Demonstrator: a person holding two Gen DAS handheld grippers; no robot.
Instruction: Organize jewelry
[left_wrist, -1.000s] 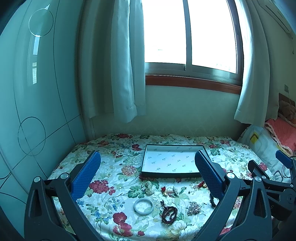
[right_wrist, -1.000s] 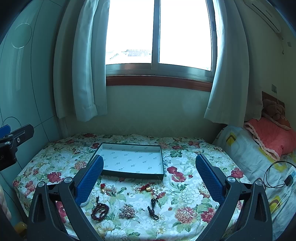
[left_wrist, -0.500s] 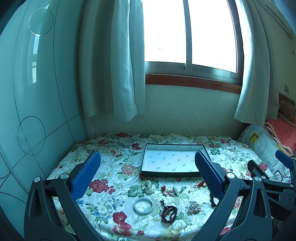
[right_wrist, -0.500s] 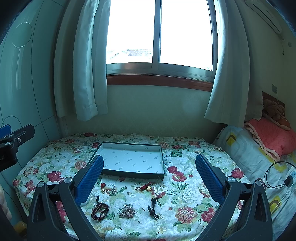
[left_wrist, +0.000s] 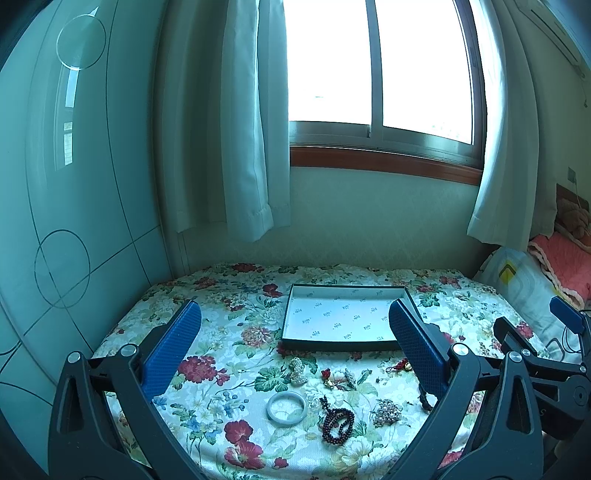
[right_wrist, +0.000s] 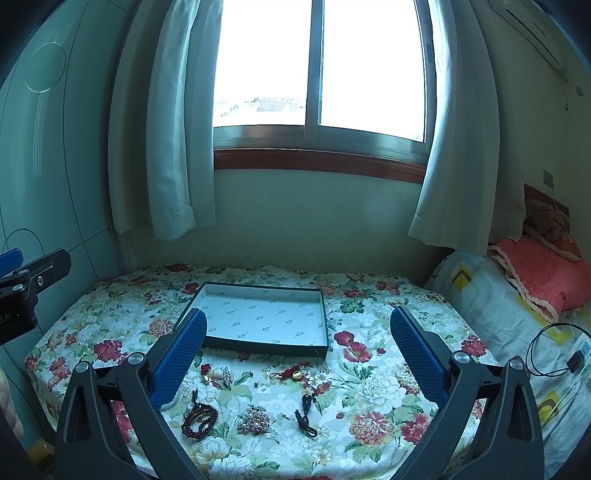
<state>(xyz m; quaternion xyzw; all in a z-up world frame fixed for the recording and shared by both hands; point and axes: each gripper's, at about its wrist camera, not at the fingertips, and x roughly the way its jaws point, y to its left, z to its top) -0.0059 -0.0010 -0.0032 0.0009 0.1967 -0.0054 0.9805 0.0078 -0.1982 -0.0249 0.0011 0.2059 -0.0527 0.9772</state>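
— What's laid out?
— A smooth pale bangle (left_wrist: 286, 406) and dark beaded bracelet (left_wrist: 337, 424) on the floral bedspread (left_wrist: 221, 332), near of the shallow rectangular tray (left_wrist: 343, 321).
— Your jaws?
— Both grippers, left (left_wrist: 295, 343) and right (right_wrist: 298, 350), spread apart, holding nothing.

Both views are aimed from above the near edge toward the window (left_wrist: 380, 74), held well back; the tray (left_wrist: 343, 319) (right_wrist: 258, 321) is shared, left view offset leftward.
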